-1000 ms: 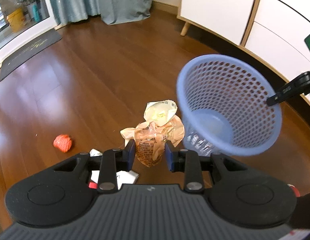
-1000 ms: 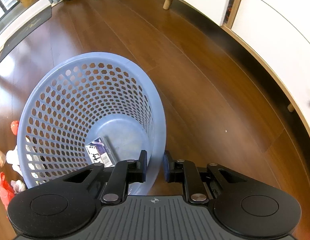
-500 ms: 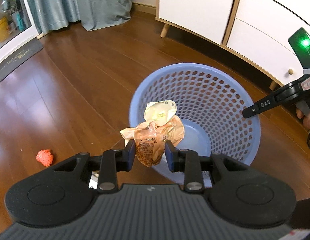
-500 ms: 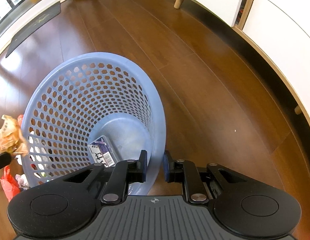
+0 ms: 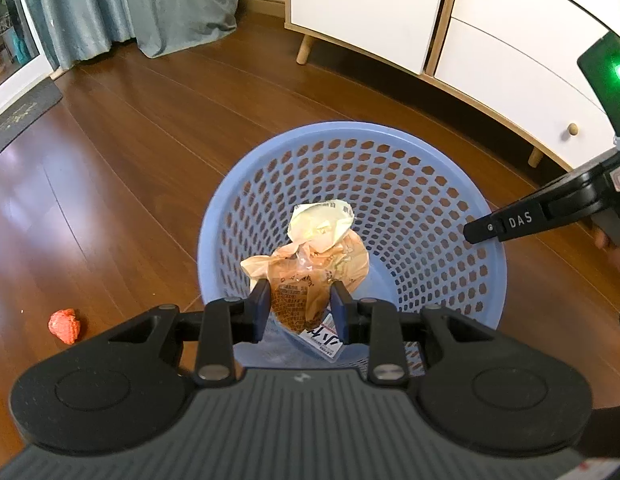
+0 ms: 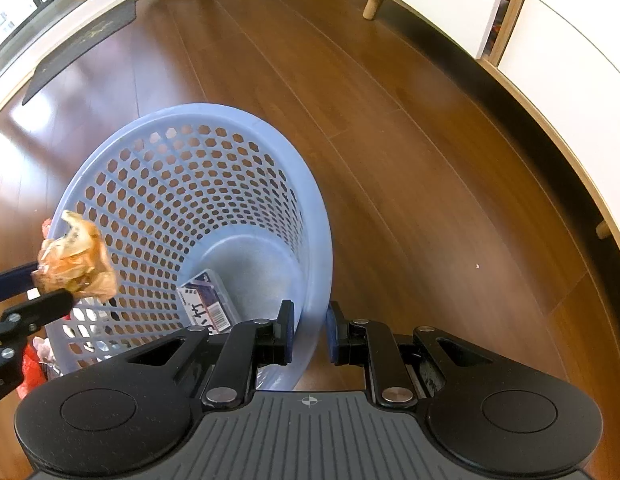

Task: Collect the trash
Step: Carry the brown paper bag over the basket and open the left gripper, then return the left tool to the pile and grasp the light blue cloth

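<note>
Only the left view shows the red scrap [image 5: 64, 325] on the floor [image 5: 121, 184] and the cabinet [image 5: 490, 40]; only the right view shows the card [image 6: 207, 300] whole on the bin [image 6: 310, 216] bottom and red litter [image 6: 31, 372] outside its wall. The left claw [image 5: 299, 308] grips the wrapper [image 5: 310, 272], narrowly parted, above the bin mouth. The right claw [image 6: 308, 332] is clamped on the bin rim, one finger inside, one outside

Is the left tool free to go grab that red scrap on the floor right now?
Probably not yet: the left tool is shut on the crumpled wrapper over the blue basket. The red scrap lies unobstructed on the floor.
</note>
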A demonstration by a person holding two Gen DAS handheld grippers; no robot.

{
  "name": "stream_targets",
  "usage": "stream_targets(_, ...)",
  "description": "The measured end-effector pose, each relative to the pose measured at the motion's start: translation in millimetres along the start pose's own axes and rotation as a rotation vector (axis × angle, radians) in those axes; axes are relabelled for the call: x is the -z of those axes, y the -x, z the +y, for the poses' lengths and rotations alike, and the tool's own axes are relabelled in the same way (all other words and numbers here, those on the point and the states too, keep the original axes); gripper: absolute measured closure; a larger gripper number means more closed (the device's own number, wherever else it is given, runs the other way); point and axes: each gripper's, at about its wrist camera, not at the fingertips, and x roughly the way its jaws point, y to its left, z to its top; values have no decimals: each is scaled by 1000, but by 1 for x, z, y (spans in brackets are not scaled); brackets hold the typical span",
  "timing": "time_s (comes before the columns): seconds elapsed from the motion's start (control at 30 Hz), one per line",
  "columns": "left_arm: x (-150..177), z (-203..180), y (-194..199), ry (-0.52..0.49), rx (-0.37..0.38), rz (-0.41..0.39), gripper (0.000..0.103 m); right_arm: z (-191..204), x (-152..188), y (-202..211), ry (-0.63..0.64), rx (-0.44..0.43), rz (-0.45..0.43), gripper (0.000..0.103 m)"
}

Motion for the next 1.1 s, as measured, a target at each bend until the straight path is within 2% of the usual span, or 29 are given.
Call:
stream_targets(0.07, -3, -3, -4, -4, 6, 3, 75, 0, 0, 0, 4, -3, 0, 90)
stream_targets(0.13, -7, -7, -6, -7, 17, 4, 70, -1, 0, -1, 5, -7, 2, 90)
stream_targets(0.17, -8, -8, -7, -7, 21, 6, 63, -1, 0, -1, 7, -9, 2, 90)
stream_targets(0.2, -9, -9, -6, -4, 25, 8, 49, -2, 0, -1, 6, -11, 3, 90)
stream_targets(0.23, -10, -10, -5, 0, 23, 0, 42, -2, -1, -1, 6, -12, 4, 90)
stream_targets(0.57, -1, 13, 23, 37, -38, -51, 42, -1, 1, -1, 22, -21, 3, 90)
stream_targets(0.8, 22, 63, 40, 163, -123, -65, 42, -3, -1, -2, 28, -28, 2, 90)
stream_targets(1.1, 77, 118, 37, 317, -227, -23, 42, -4, 0, -3, 29, -34, 4, 90)
